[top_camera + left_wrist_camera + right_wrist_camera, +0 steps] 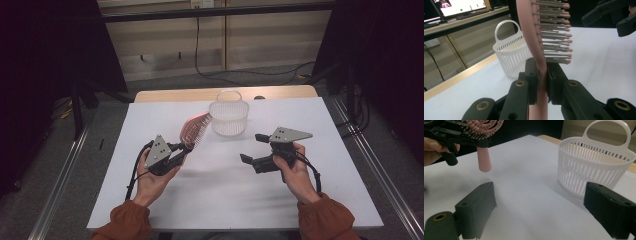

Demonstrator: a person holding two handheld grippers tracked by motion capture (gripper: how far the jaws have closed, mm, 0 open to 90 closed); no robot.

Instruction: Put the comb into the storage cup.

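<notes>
A pink hairbrush (pixel 193 131) is held above the white table, its bristled head pointing toward a white slatted basket (pixel 229 116). My left gripper (pixel 181 147) is shut on the brush's handle; in the left gripper view the jaws clamp the pink hairbrush (pixel 541 62) with its bristles facing right, and the basket (pixel 510 53) stands behind it. My right gripper (pixel 252 148) is open and holds nothing, to the right of the brush. In the right gripper view its jaws stand wide apart, with the basket (pixel 595 163) ahead on the right and the brush handle (pixel 484 160) at upper left.
The white table surface (pixel 210 200) sits on a wooden tabletop whose far edge (pixel 175 94) shows behind the basket. Black frame posts (pixel 75 100) stand left and right of the table. A cable (pixel 197 45) runs down the back wall.
</notes>
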